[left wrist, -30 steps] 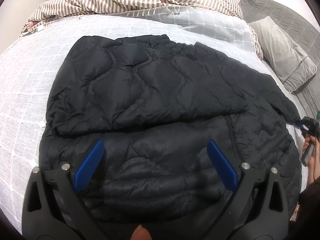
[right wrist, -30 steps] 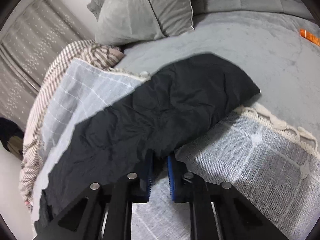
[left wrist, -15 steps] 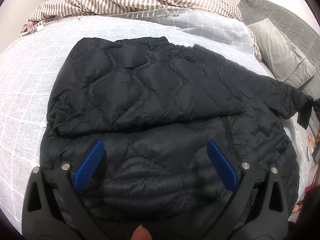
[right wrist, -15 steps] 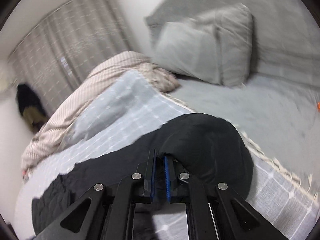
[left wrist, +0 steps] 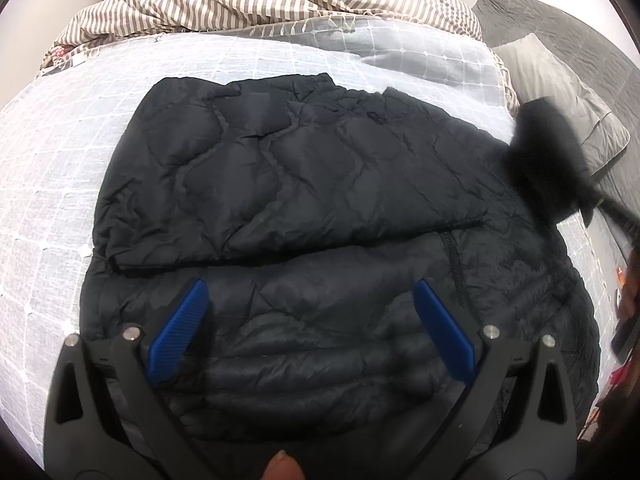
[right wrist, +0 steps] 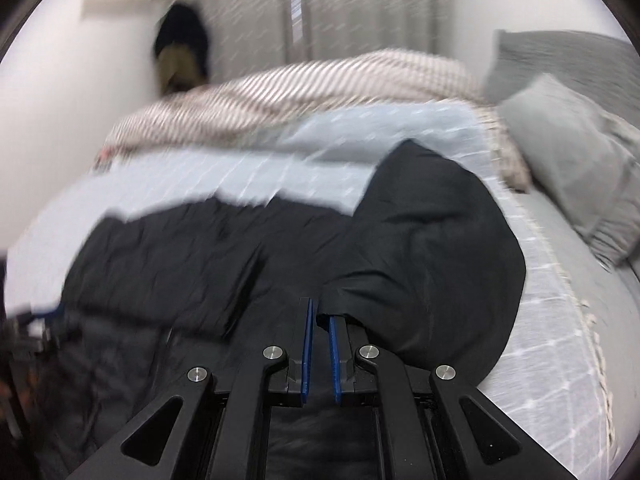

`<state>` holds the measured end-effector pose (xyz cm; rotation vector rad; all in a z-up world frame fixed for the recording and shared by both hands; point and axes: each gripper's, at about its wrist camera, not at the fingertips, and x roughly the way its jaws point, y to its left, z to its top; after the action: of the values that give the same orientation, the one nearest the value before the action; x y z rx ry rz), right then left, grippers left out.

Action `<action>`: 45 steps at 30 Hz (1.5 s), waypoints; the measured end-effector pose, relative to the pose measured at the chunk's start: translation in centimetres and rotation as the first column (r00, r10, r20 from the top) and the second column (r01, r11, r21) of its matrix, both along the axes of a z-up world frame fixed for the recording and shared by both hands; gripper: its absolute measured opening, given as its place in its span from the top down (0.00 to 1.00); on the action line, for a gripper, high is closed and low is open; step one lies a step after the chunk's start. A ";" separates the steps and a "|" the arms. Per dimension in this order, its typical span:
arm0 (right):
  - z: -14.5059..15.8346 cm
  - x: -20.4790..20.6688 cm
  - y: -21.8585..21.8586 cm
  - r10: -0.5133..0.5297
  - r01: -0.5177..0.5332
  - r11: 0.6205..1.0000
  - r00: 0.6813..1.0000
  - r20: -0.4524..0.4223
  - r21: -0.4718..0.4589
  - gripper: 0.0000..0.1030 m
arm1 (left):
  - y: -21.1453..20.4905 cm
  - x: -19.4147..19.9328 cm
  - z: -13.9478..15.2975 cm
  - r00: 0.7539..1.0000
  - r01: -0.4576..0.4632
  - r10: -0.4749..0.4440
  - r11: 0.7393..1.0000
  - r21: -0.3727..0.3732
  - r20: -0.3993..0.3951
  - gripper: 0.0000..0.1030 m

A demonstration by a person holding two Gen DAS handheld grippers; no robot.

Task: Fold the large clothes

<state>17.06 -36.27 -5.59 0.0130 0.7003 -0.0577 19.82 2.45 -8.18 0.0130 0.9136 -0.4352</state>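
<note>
A black quilted puffer jacket [left wrist: 288, 208] lies spread on the white grid bedspread [left wrist: 48, 184], one sleeve folded across its chest. My left gripper [left wrist: 308, 328] is open, its blue pads hovering over the jacket's lower part. My right gripper [right wrist: 319, 320] is shut on the cuff of the other sleeve [right wrist: 432, 248] and holds it lifted above the jacket's right side. That lifted sleeve shows blurred in the left wrist view [left wrist: 548, 164].
A striped duvet [left wrist: 280, 4] is bunched at the far side of the bed. Grey pillows [left wrist: 560, 96] lie to the right. A curtain [right wrist: 320, 8] and dark hanging clothes [right wrist: 182, 48] are behind the bed.
My right gripper has lifted the sleeve off the bed's right side and swung it up and inward over the jacket. The left gripper has stayed still and open.
</note>
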 end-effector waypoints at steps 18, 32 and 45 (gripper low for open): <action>-2.1 -2.6 -3.9 -0.027 0.076 0.932 0.989 -0.143 0.353 0.35 | -7.3 -3.4 4.2 0.985 0.155 -0.159 0.986 0.060 0.071 0.01; -4.1 -6.4 -11.9 -0.237 0.272 0.823 0.962 -0.134 0.498 0.35 | -22.5 -4.1 4.4 0.932 0.336 -0.352 0.927 0.167 0.079 0.01; -4.6 -7.0 -13.9 -0.298 0.340 0.797 0.940 -0.164 0.500 0.36 | -31.4 1.7 4.7 0.987 0.156 -0.152 0.982 0.105 -0.044 0.03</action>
<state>10.04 -50.12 -10.18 0.6626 0.7694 -0.1929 21.49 -28.92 -3.46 0.1762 0.9744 -0.5310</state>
